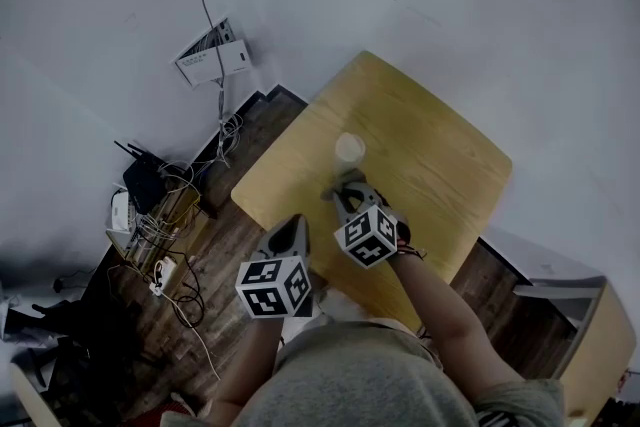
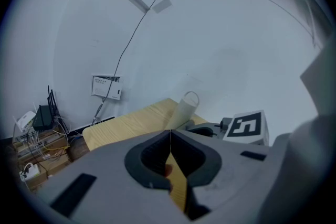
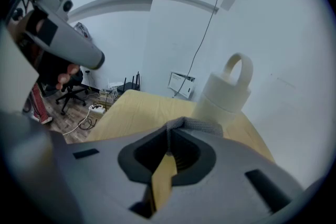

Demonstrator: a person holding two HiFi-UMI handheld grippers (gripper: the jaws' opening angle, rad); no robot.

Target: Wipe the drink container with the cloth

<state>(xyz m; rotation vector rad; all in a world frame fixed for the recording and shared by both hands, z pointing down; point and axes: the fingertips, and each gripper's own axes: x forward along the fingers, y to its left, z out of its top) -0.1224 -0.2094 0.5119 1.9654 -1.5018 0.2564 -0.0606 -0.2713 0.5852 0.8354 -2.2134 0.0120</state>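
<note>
My right gripper pinches the grey cloth, the white drink container just ahead; my left gripper is closed on nothing, the wooden table stretching ahead to its edge.

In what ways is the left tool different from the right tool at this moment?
The left tool is shut on nothing; the right tool is shut on a grey cloth. The right tool sits close to the white drink container; the left tool is farther back, at the table edge. Both have jaws together.
</note>
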